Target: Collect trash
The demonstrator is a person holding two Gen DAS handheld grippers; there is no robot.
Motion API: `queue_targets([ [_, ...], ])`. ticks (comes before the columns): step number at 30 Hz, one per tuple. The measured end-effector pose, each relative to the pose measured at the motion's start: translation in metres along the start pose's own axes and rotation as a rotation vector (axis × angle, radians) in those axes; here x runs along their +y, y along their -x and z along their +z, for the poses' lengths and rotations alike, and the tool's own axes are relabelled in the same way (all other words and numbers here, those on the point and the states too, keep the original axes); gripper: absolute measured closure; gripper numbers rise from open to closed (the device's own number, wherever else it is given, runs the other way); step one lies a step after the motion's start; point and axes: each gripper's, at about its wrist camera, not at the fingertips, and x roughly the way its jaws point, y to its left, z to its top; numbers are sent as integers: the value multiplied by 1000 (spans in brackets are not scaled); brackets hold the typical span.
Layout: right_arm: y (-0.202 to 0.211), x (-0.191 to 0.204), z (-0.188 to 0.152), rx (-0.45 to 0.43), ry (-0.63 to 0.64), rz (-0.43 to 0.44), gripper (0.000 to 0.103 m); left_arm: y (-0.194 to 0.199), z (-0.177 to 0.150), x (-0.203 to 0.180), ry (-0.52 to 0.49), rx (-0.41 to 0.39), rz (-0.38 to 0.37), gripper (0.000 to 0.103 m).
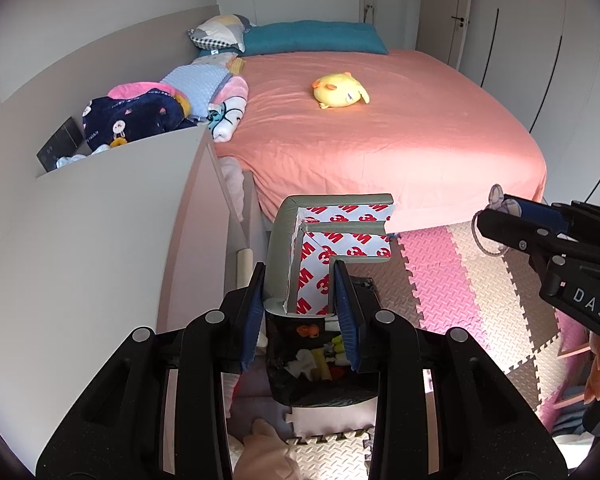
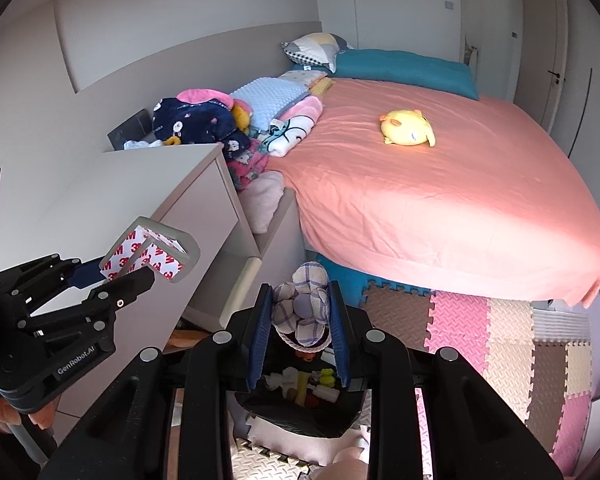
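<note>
left claw (image 1: 300,292) gripping corner guard (image 1: 332,236) (bin (image 1: 320,392) below)

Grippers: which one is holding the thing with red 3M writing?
The left gripper. It pinches the grey corner guard with 3M backing; the right gripper holds a checked fabric flower instead.

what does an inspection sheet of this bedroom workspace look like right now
surface: foam puzzle mat floor, pink, beige and brown tiles.
job's things: grey corner guard with red-printed tape backing; checked fabric flower on a cord; black-lined trash bin below both, already holding scraps.
clutter: yellow plush on the pink bed; folded clothes and blankets beside the bed.
grippers: left gripper shut on the corner guard; right gripper shut on the fabric flower.
cables: nothing seen.
surroundings: white cabinet, teal pillow, wardrobe doors.
</note>
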Motion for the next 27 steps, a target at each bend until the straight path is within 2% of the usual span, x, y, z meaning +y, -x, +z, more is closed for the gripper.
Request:
queue_targets([
  [14,-8,-2,2,14,-9,-9,73,-5,1,-1,2,21,-9,69],
  [15,-8,-2,3,13,-10,-11,68,-5,1,-1,4,24,-10,66],
  [17,-6,-3,6,4,-12,-24,50,-4,1,0,11,27,-9,44],
  [18,-4,-3,6,-10,-15,-34,33,-3,2,1,15,24,0,23],
  [19,-1,-4,7,-26,-17,-41,26,0,2,1,19,6,15,16],
  [22,3,-8,10,-41,-33,-52,14,5,2,1,10,-12,42,10],
  [27,5,-9,10,-48,-37,-60,13,8,3,3,4,-16,59,9],
])
